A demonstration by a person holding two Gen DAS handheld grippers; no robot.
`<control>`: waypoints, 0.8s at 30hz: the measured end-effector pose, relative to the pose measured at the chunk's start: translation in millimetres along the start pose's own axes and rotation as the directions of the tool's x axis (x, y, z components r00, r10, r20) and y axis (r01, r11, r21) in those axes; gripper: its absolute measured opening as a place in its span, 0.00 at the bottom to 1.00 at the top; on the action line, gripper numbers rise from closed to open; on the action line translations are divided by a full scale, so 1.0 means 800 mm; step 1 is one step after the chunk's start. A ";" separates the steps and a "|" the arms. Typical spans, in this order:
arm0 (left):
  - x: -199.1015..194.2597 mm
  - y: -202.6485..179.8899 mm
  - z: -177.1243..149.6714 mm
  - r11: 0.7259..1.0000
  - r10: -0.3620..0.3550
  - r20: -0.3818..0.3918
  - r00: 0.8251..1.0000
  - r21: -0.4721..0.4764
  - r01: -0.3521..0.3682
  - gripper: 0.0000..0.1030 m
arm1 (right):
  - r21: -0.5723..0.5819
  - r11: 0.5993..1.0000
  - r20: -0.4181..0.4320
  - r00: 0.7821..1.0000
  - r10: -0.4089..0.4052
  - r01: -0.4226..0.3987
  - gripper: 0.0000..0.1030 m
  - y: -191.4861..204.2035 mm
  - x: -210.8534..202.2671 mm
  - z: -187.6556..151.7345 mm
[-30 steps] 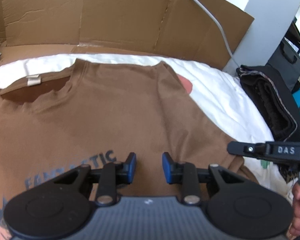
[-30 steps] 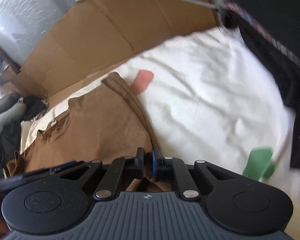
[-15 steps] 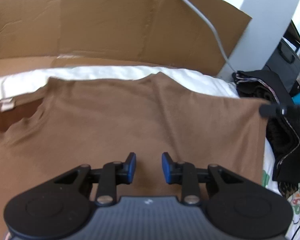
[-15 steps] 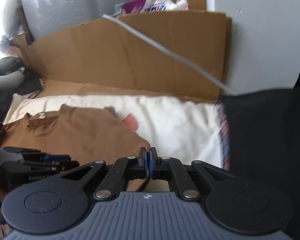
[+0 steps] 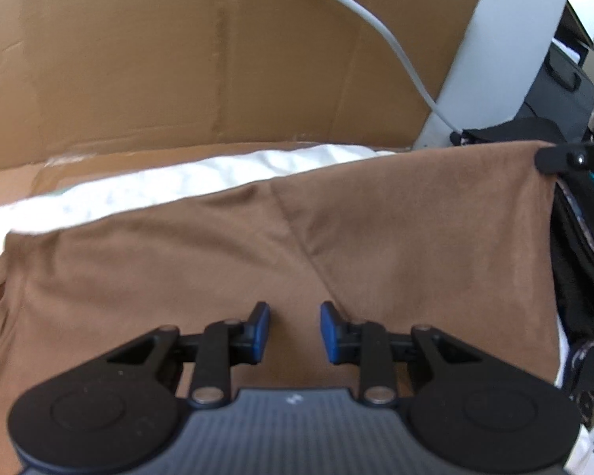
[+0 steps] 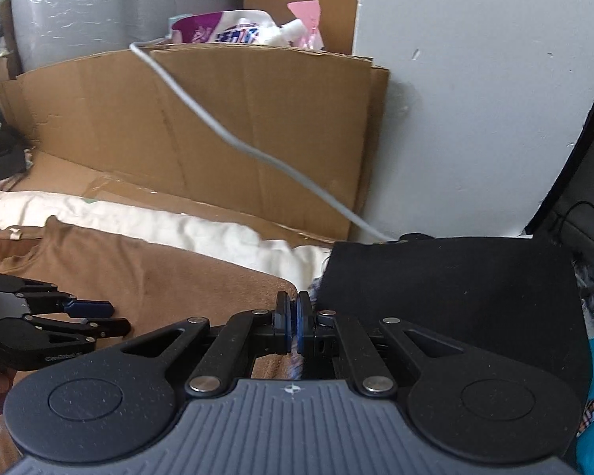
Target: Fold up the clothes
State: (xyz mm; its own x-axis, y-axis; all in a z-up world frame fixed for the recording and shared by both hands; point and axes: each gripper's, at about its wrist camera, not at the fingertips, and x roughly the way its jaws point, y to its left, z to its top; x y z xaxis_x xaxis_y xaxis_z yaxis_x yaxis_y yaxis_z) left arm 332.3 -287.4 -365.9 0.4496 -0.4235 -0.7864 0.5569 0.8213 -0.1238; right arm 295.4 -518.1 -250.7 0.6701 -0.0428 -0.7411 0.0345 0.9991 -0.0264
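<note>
A brown T-shirt (image 5: 217, 257) lies on a white sheet (image 5: 178, 182). Its right corner is lifted into a raised edge. My right gripper (image 6: 293, 316) is shut on that corner, and in the left wrist view it shows at the shirt's top right (image 5: 566, 160). The left gripper (image 5: 293, 328) is open just above the shirt's middle, blue pads apart with nothing between them. From the right wrist view the left gripper (image 6: 99, 314) hovers over the brown T-shirt (image 6: 158, 273), whose neckline and label sit at far left.
Flattened cardboard (image 5: 217, 59) stands behind the sheet, with a grey cable (image 6: 237, 142) hanging across it. A stack of black folded clothes (image 6: 455, 289) lies right of the shirt. A white wall (image 6: 475, 99) rises behind it.
My right gripper has raised the shirt's right corner up off the sheet. The lifted cloth now hides the print and neckline in the left wrist view. The left gripper stays open.
</note>
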 end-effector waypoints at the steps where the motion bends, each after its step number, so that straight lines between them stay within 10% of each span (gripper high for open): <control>1: 0.005 -0.003 0.005 1.000 0.008 -0.002 1.000 0.017 -0.008 0.29 | -0.001 1.000 0.000 1.000 0.000 0.000 0.00 -0.002 0.002 0.002; 17: 0.062 -0.004 0.069 0.998 0.010 -0.012 1.000 0.069 -0.009 0.30 | -0.062 0.997 0.065 0.997 -0.037 0.041 0.06 0.000 0.011 0.025; 24: 0.043 -0.001 0.069 0.998 -0.007 0.042 0.999 0.064 0.004 0.29 | 0.011 0.999 0.092 0.995 0.040 -0.041 0.07 0.013 -0.029 -0.028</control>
State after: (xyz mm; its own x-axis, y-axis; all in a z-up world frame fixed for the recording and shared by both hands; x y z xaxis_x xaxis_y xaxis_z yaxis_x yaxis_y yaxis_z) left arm 385.9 -323.6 -359.4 0.4747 -0.4451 -0.7593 0.6024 0.7933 -0.0884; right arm 263.7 -506.6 -248.4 0.7362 -0.0035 -0.6768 0.0149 0.9998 0.0111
